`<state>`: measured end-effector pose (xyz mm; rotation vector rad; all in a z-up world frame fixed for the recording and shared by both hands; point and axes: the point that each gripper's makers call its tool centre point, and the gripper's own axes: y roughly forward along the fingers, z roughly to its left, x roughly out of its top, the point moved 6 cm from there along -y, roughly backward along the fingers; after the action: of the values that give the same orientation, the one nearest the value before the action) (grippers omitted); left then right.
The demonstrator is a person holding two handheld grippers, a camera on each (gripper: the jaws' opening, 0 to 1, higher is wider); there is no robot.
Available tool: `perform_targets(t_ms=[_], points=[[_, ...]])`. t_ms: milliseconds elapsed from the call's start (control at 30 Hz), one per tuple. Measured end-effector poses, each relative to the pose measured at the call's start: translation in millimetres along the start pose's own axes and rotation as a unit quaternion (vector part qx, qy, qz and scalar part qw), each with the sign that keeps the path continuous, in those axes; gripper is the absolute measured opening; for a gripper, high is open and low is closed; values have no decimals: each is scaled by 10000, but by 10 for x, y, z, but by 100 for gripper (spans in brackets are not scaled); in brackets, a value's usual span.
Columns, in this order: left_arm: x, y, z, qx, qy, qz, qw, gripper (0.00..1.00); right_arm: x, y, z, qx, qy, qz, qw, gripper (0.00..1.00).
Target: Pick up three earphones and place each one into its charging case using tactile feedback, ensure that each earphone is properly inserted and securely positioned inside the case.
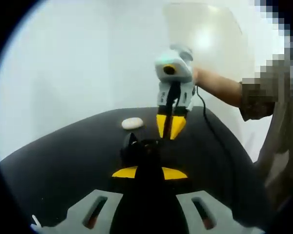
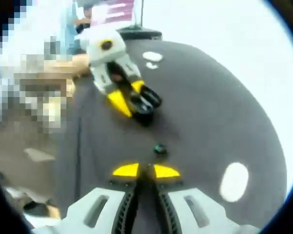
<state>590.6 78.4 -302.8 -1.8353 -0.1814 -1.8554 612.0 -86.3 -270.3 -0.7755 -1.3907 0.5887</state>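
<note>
In the left gripper view, the left gripper (image 1: 149, 171) has its yellow-tipped jaws closed around a black case (image 1: 139, 148) with its lid up, held just above the black table (image 1: 63, 156). Just beyond the case hangs the right gripper (image 1: 170, 127), jaws nearly together; whether it holds anything I cannot tell. A white case (image 1: 132, 123) lies on the table left of it. In the right gripper view, a small dark earphone (image 2: 159, 149) lies between the right gripper's tips and the black case.
</note>
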Motion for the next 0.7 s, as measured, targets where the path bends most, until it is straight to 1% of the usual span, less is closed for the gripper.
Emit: perform_targets(t_ms=[67, 133, 167, 233, 267, 333, 367, 433, 600, 700], points=[[0, 0, 1, 5, 3, 2, 10000, 14, 68, -62, -57, -91, 253, -331, 9991, 12], [1, 1, 1, 7, 2, 3, 10000, 14, 113, -110, -147, -268, 399, -566, 9972, 12], [1, 1, 1, 6, 1, 3, 10000, 14, 118, -118, -178, -342, 427, -594, 9967, 12], [1, 2, 2, 3, -6, 3, 10000, 14, 113, -103, -225, -435, 369, -529, 9970, 12], [1, 3, 2, 2, -6, 3, 10000, 14, 98, -82, -240, -469, 219, -410, 9978, 12], [0, 3, 2, 4, -5, 4, 10000, 14, 81, -12, -222, -385, -153, -232, 9989, 15], [0, 2, 2, 6, -4, 3, 10000, 14, 76, 23, -210, -342, -324, -166, 9988, 17], [0, 2, 3, 6, -11, 4, 10000, 14, 82, 93, -182, -263, -569, -126, 9980, 18], [-1, 3, 3, 2, -16, 4, 10000, 14, 108, 158, -227, -230, -525, -127, 9983, 18], [-2, 2, 3, 0, -17, 3, 10000, 14, 110, 181, -239, -230, -602, -45, 9979, 17]])
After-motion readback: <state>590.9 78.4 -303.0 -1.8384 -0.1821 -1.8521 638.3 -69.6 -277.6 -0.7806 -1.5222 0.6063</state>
